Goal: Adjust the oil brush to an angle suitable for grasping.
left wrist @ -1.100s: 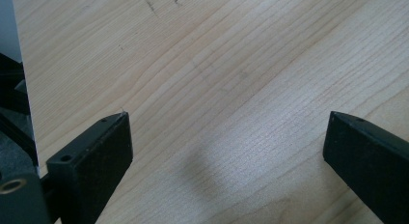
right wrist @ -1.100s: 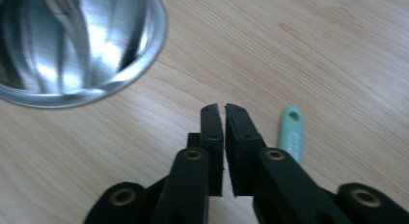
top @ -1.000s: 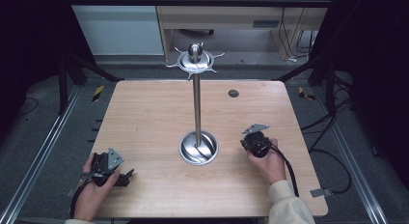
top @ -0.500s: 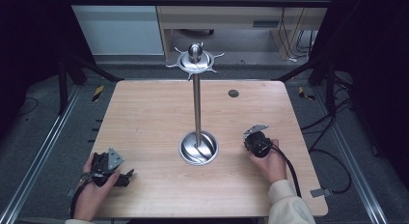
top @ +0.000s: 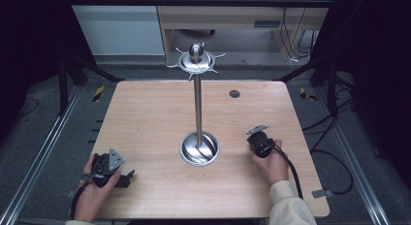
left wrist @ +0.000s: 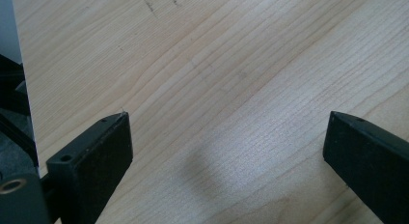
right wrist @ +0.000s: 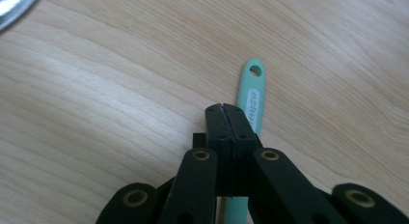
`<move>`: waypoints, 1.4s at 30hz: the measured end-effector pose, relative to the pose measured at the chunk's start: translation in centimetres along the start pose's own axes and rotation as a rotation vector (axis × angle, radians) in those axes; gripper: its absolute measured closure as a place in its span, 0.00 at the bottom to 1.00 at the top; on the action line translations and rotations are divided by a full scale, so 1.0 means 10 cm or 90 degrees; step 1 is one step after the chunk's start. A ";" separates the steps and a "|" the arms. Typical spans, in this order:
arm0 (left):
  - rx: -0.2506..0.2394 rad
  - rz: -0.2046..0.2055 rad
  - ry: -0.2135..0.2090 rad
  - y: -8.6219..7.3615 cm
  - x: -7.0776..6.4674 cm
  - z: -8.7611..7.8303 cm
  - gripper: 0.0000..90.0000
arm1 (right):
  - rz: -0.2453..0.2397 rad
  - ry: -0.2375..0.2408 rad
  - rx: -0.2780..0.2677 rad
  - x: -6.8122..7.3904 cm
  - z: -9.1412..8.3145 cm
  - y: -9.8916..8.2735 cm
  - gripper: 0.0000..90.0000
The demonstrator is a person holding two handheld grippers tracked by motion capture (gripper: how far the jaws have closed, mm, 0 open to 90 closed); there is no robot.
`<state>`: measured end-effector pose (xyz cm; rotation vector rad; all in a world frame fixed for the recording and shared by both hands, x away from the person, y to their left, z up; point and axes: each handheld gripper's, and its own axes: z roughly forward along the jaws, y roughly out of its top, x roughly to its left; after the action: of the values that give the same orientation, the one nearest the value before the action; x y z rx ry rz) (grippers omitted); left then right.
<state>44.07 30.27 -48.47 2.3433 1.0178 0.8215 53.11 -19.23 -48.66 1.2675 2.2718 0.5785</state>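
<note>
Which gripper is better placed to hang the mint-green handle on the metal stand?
Right, most likely. The right gripper has its jaws shut, with the mint-green handle beside or beneath them; actual grip can't be confirmed. The left gripper is open over bare table, farther from the stand.

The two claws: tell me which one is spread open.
The left claw, held near the table's front left corner. Its jaws stand wide apart over bare wood, while the right claw is closed, jaws pressed together.
</note>
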 end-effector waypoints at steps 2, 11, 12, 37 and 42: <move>0.000 0.001 0.000 0.00 0.00 0.00 0.03 | 0.015 -0.009 0.004 -0.04 0.00 -0.01 1.00; 0.000 0.000 -0.001 0.00 0.00 0.00 0.03 | 0.086 0.033 -0.041 -0.15 -0.27 0.02 0.99; 0.000 0.000 -0.001 0.00 0.00 0.00 0.03 | 0.086 0.033 -0.041 -0.15 -0.27 0.02 0.99; 0.002 0.003 -0.006 0.01 0.00 0.00 0.03 | 0.128 0.052 0.127 -0.23 -0.44 -0.14 0.76; 0.002 0.002 -0.006 0.00 0.00 0.01 0.03 | 0.127 0.054 0.147 -0.24 -0.40 -0.16 0.77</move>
<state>44.12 30.20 -48.50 2.3497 1.0118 0.8095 50.77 -22.67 -45.88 1.6242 2.3499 0.4551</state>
